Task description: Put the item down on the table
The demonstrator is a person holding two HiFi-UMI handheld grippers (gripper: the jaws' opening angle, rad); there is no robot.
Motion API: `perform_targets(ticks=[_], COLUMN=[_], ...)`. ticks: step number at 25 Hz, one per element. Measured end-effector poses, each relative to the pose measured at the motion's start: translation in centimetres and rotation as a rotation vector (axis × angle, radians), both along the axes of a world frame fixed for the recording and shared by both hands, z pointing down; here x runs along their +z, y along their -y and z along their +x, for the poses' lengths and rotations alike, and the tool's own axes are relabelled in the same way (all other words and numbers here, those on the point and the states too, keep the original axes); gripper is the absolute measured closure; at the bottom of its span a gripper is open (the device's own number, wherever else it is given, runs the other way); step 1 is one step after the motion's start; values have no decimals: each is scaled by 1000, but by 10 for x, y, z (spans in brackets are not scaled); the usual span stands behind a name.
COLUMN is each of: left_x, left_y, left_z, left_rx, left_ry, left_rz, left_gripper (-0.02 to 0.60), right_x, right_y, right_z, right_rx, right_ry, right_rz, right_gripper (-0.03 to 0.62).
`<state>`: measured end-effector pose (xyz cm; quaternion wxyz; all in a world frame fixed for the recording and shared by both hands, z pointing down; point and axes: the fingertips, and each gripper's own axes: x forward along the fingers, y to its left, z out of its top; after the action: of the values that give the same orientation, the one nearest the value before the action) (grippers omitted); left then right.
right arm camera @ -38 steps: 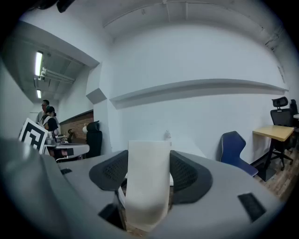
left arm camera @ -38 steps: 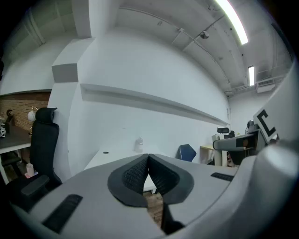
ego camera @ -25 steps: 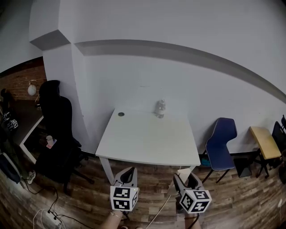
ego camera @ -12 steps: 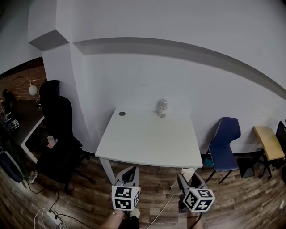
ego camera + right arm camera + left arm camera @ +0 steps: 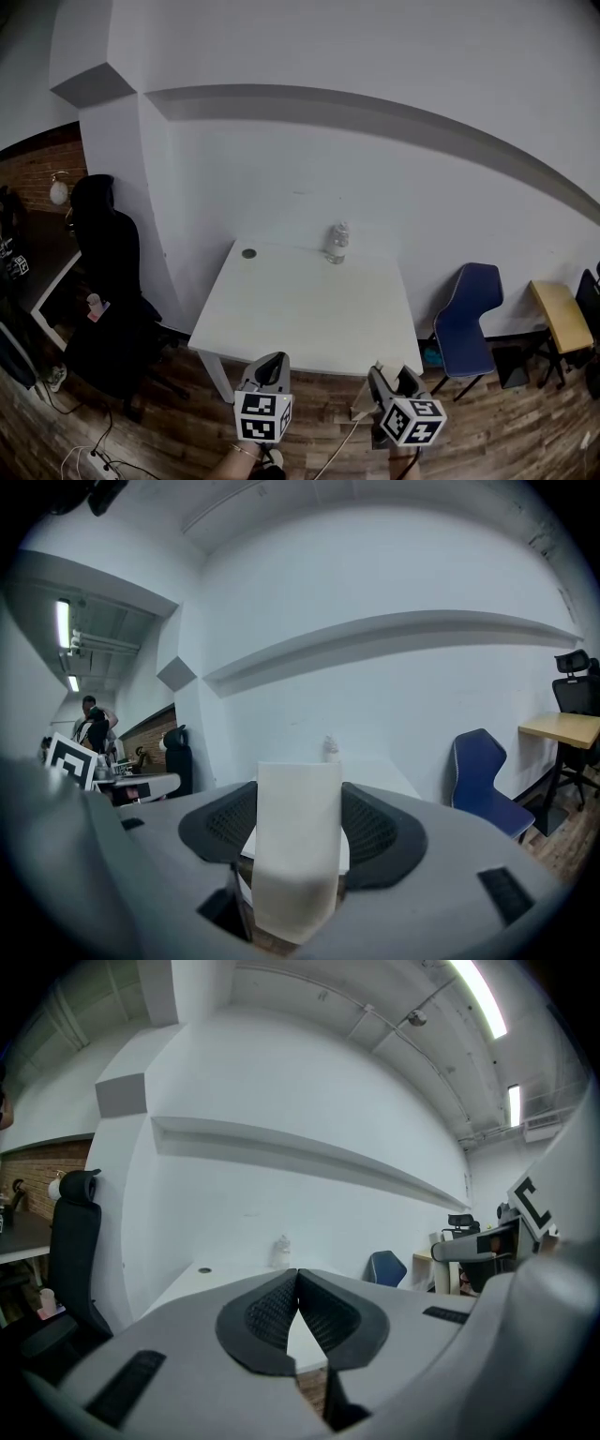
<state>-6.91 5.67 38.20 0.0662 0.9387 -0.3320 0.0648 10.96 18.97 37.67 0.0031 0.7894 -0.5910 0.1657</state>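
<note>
The white square table (image 5: 309, 309) stands against the wall. Both grippers hang short of its near edge, over the wooden floor. The right gripper (image 5: 392, 375) is clamped on a pale, flat rectangular sheet (image 5: 298, 855) – the sheet stands upright between the ribbed pads and is off the table. The left gripper (image 5: 297, 1274) has its jaws pressed together at the tips, with nothing between them. At the table's far edge stands a clear plastic bottle (image 5: 336, 243); a small dark round disc (image 5: 248, 253) lies at the far left corner. A blue plastic chair (image 5: 469, 300) is right of the table – a black office chair (image 5: 108, 272) is left of it.
</note>
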Motion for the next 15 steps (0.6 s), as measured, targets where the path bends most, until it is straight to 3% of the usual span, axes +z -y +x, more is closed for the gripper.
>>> perform_targets(ticks=[15], left_x=[-8], left_y=[81], left_z=[45], left_rx=[36], left_ry=[-10], left_rz=[11], left_gripper=[563], right_x=[-10], right_y=[73], right_z=[40], right_rx=[21], right_ry=[-34], right_rz=[-11], right_gripper=[298])
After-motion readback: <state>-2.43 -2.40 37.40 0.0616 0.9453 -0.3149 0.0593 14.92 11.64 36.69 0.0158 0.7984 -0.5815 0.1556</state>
